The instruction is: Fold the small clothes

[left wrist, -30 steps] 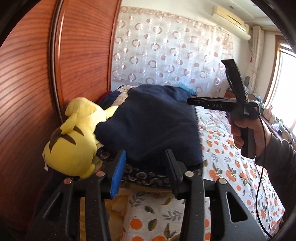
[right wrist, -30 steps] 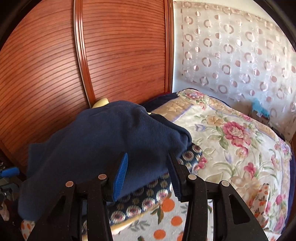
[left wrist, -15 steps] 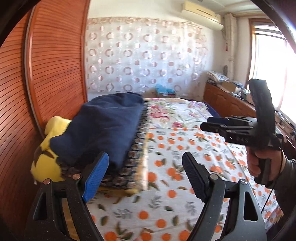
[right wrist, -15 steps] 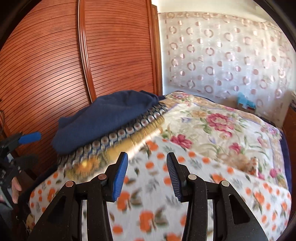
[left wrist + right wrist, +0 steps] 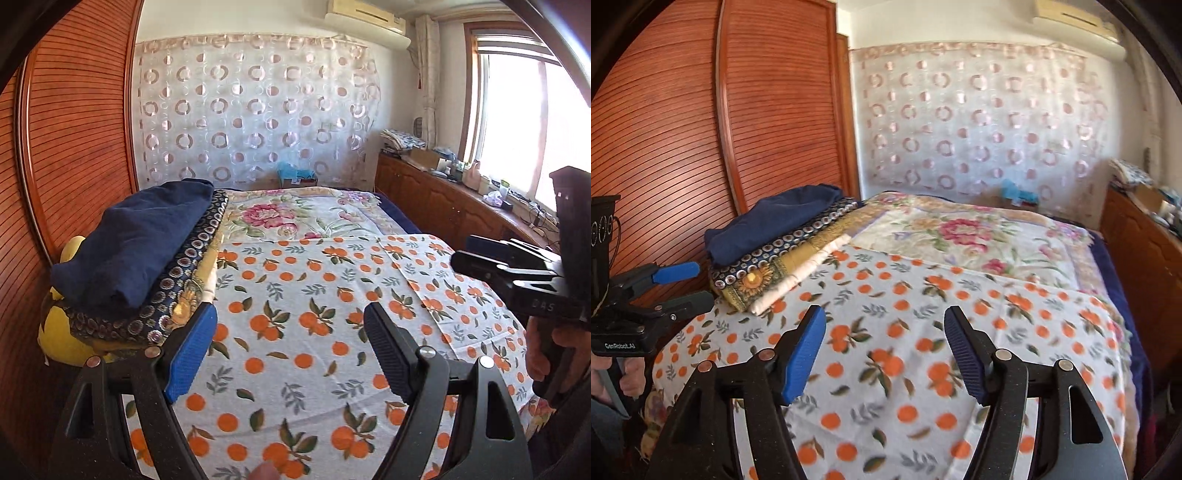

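Note:
A folded navy garment lies on a stack of folded patterned blankets at the left side of the bed, against the wooden wardrobe; it shows again as the navy garment in the right wrist view. My left gripper hovers open over the orange-print sheet, right of the stack, nothing between its fingers. My right gripper hangs over the same sheet, its jaws opening with nothing between them. Each view catches the other tool: right gripper, left gripper, both hand-held.
A yellow plush toy is wedged under the stack by the wardrobe. A floral blanket covers the far half of the bed. A wooden cabinet with clutter runs under the window on the right. A dotted curtain hangs behind.
Both grippers have drawn back from the navy garment, which stays on the stack. Both sets of jaws stand wider than before. Both views have swung right, over the orange-print sheet.

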